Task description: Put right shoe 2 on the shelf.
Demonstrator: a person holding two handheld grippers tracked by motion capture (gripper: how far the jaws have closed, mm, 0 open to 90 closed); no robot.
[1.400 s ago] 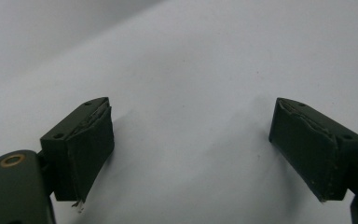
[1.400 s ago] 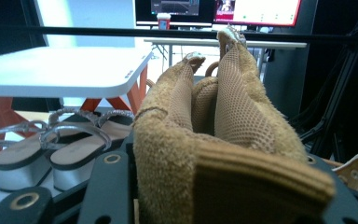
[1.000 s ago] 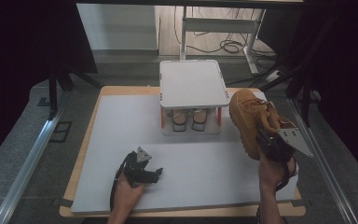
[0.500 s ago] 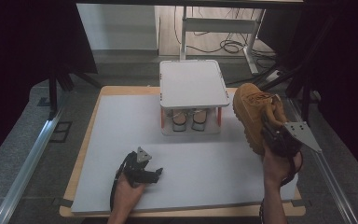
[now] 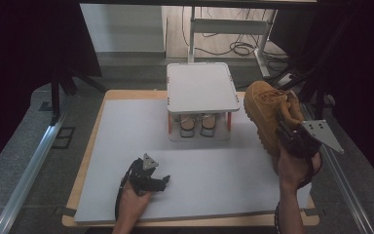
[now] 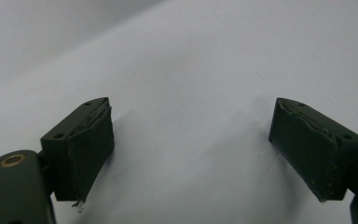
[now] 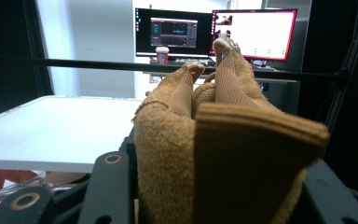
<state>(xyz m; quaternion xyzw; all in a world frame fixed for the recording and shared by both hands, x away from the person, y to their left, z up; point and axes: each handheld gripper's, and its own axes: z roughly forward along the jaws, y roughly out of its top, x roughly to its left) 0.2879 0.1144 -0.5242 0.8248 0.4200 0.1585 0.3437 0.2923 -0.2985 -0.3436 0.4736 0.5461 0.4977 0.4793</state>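
The right gripper, its fingers pinching the collar of the tan boot, holds it in the air just right of the white rack, apparently mid-carry toward its top, while the left gripper rests with fingers spread on the surface before the rack.

A tan suede boot with a thick ridged sole hangs in the air above the right edge of the counter, toe pointing away from the person. Its padded collar is pinched together at the heel end.
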